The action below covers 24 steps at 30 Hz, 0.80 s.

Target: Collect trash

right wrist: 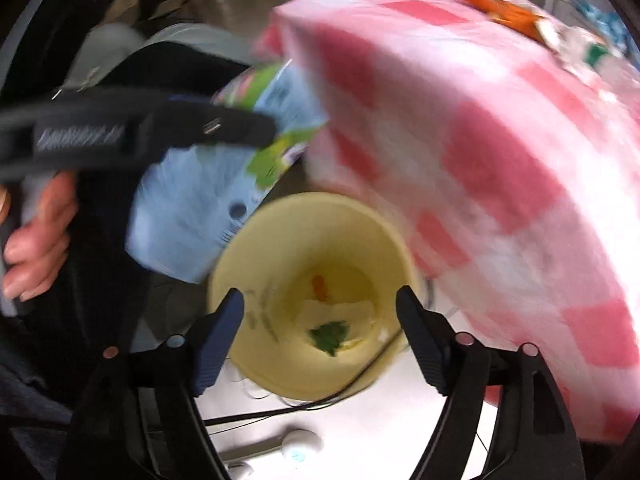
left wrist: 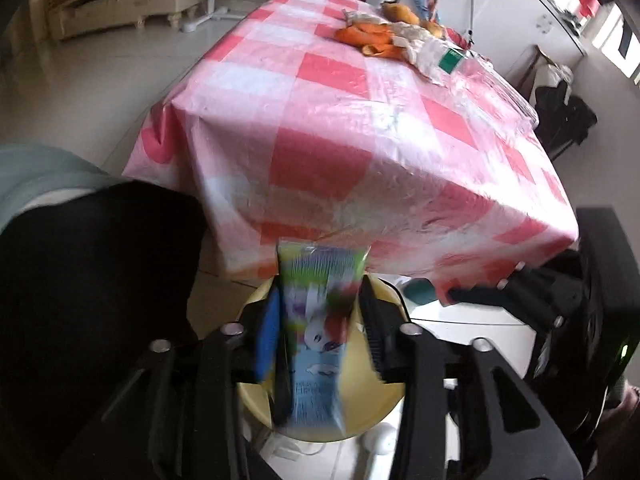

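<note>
My left gripper (left wrist: 318,316) is shut on a colourful snack wrapper (left wrist: 318,340) and holds it over a yellow bin (left wrist: 256,400) beside the table. In the right wrist view the same wrapper (right wrist: 192,208) hangs at the bin's left rim, held by the left gripper (right wrist: 256,128). The yellow bin (right wrist: 248,248) holds paper and scraps at its bottom. My right gripper (right wrist: 320,324) is open and empty above the bin. Orange peels (left wrist: 368,38) and a plastic bottle (left wrist: 452,60) lie at the table's far end.
The table carries a pink and white checked cloth (left wrist: 340,128) that hangs over the bin's side. A cable (right wrist: 304,404) and a white plug (right wrist: 300,446) lie on the floor near the bin. Dark clothing (left wrist: 92,280) fills the left.
</note>
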### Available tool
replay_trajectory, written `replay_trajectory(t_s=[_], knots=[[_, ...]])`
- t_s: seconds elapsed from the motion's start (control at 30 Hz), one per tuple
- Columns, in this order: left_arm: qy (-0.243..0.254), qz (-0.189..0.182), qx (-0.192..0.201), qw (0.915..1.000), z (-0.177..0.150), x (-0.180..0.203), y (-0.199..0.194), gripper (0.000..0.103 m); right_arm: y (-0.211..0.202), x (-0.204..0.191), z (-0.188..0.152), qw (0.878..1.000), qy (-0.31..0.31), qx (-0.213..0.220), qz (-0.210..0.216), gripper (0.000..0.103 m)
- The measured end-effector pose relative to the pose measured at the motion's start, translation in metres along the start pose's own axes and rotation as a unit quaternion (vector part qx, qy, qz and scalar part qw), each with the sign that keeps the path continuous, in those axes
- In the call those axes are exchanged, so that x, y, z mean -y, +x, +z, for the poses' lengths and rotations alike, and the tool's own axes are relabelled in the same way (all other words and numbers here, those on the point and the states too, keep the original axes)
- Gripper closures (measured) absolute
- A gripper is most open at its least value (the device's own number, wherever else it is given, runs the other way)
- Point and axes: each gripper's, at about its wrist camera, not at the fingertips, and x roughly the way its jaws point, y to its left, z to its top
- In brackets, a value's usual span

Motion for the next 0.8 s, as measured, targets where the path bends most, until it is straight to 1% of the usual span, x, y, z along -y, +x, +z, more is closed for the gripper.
replay_trajectory(t_s=[0.03, 0.07, 0.13, 0.23, 0.33, 0.47, 0.57, 0.7, 0.8], knots=[[0.006, 0.008, 0.015, 0.9998, -0.002, 0.001, -0.005, 0.049, 0.0, 0.002, 0.001, 1.0, 0.009, 0.003, -0.011, 0.02], [0.007, 0.012, 0.025, 0.9996, -0.003, 0.002, -0.008, 0.044, -0.001, 0.002, -0.001, 1.0, 0.015, 0.005, -0.017, 0.019], [0.007, 0.01, 0.034, 0.9993, -0.005, 0.001, -0.013, 0.04, 0.001, 0.001, -0.003, 0.999, 0.026, 0.004, -0.027, 0.018], [0.002, 0.009, 0.042, 0.9991, -0.002, -0.004, -0.015, 0.035, 0.007, -0.004, -0.007, 0.999, 0.019, -0.004, -0.045, 0.015], [-0.001, 0.003, 0.048, 0.9989, 0.001, -0.001, -0.018, 0.034, 0.013, -0.015, -0.016, 0.998, 0.008, -0.011, -0.059, 0.013], [-0.002, -0.004, 0.056, 0.9984, 0.002, -0.001, -0.02, 0.03, 0.022, -0.014, -0.023, 0.997, 0.002, -0.024, -0.076, 0.013], [-0.003, -0.005, 0.056, 0.9984, 0.003, 0.001, -0.016, 0.029, 0.024, -0.004, -0.026, 0.996, 0.002, -0.034, -0.081, 0.013], [-0.003, -0.007, 0.055, 0.9984, 0.004, 0.001, -0.014, 0.028, 0.036, -0.001, -0.029, 0.994, 0.001, -0.055, -0.092, 0.013], [-0.003, -0.008, 0.055, 0.9984, 0.004, 0.0, -0.013, 0.028, 0.043, -0.001, -0.03, 0.993, -0.005, -0.067, -0.092, 0.012]])
